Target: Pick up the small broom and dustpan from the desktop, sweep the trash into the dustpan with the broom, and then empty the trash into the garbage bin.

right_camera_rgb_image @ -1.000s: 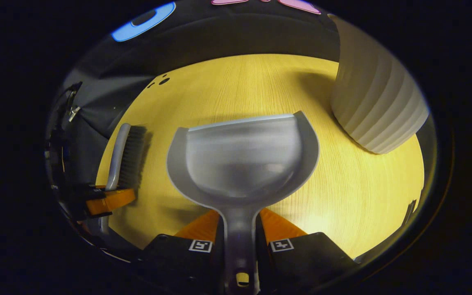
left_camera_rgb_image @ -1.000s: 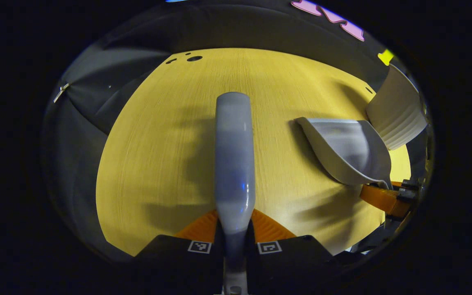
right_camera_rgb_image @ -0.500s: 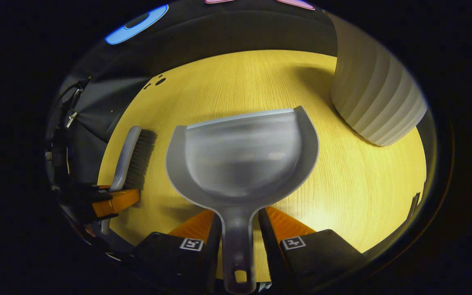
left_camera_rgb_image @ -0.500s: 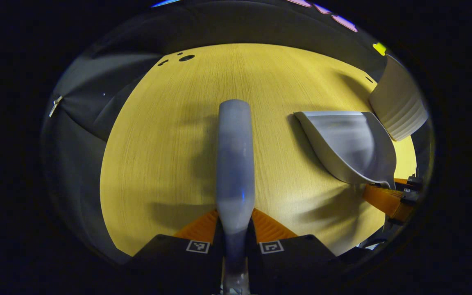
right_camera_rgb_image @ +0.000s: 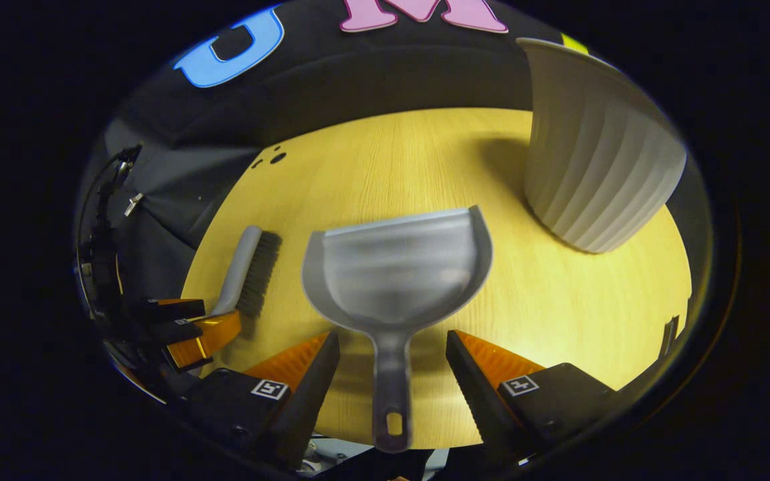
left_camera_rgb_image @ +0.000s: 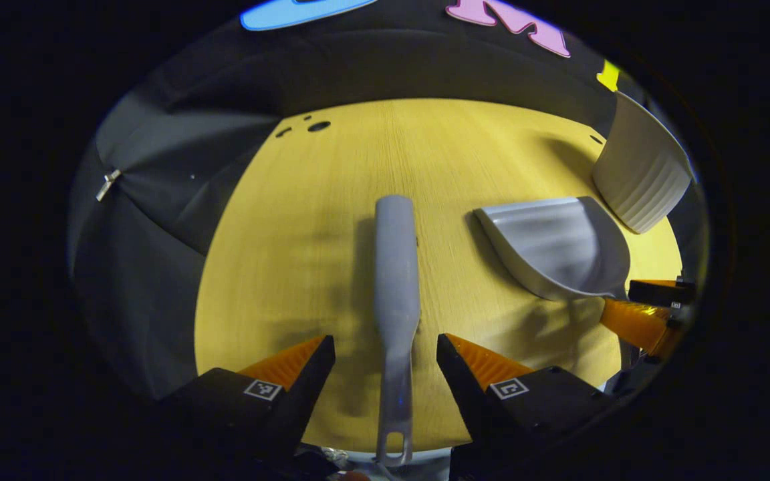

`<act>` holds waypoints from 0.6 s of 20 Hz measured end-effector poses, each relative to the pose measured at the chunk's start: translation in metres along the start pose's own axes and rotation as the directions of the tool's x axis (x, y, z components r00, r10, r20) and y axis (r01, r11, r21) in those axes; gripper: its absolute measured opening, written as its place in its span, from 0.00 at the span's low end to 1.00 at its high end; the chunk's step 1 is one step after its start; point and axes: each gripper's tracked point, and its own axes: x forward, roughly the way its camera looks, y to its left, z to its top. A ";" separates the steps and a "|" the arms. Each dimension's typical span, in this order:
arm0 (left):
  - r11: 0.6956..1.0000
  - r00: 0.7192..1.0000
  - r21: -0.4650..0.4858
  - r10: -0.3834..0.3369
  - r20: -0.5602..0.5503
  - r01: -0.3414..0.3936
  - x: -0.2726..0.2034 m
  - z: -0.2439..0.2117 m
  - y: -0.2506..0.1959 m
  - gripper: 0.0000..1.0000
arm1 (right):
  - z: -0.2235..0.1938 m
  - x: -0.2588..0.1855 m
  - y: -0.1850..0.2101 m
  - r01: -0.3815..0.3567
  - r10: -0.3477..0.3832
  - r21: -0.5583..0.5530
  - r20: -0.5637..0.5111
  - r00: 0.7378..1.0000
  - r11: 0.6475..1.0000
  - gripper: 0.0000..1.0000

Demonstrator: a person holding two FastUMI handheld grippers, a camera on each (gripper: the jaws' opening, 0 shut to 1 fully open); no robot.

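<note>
Left gripper view first: your left gripper point(left_camera_rgb_image: 385, 347) is spread wide, its fingers point(left_camera_rgb_image: 291, 364) standing clear on either side of the broom point(left_camera_rgb_image: 395, 267), which lies flat on the yellow desktop point(left_camera_rgb_image: 278, 234) with its handle running back between them, touching neither. Further right, the dustpan point(left_camera_rgb_image: 552, 244) rests on the wood, its mouth toward the far edge, and the ribbed white garbage bin point(left_camera_rgb_image: 639, 174) stands just beyond it. Your right gripper point(left_camera_rgb_image: 646, 314) shows at the pan's handle end. Right gripper view, from the left: the other gripper sits beside the broom point(right_camera_rgb_image: 248, 270), bristles facing right. At centre the dustpan point(right_camera_rgb_image: 398, 267) lies flat, its handle pointing back between your right gripper's point(right_camera_rgb_image: 392, 354) parted fingers, which grip nothing. The garbage bin point(right_camera_rgb_image: 592, 167) stands upright at the right.
</note>
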 end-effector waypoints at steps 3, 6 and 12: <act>1.000 0.994 -0.024 -0.004 0.113 0.006 -0.036 0.021 -0.005 0.97 | 0.024 -0.031 -0.006 0.009 -0.007 -0.023 0.103 0.995 1.000 0.99; 1.000 0.969 -0.030 0.010 0.246 -0.003 -0.079 0.043 -0.010 0.98 | 0.049 -0.072 -0.015 0.035 -0.020 -0.064 0.220 0.975 0.997 0.99; 0.999 0.834 -0.049 0.038 0.550 -0.014 -0.191 0.073 -0.042 0.98 | 0.084 -0.157 -0.013 0.068 0.009 -0.161 0.435 0.901 0.985 0.99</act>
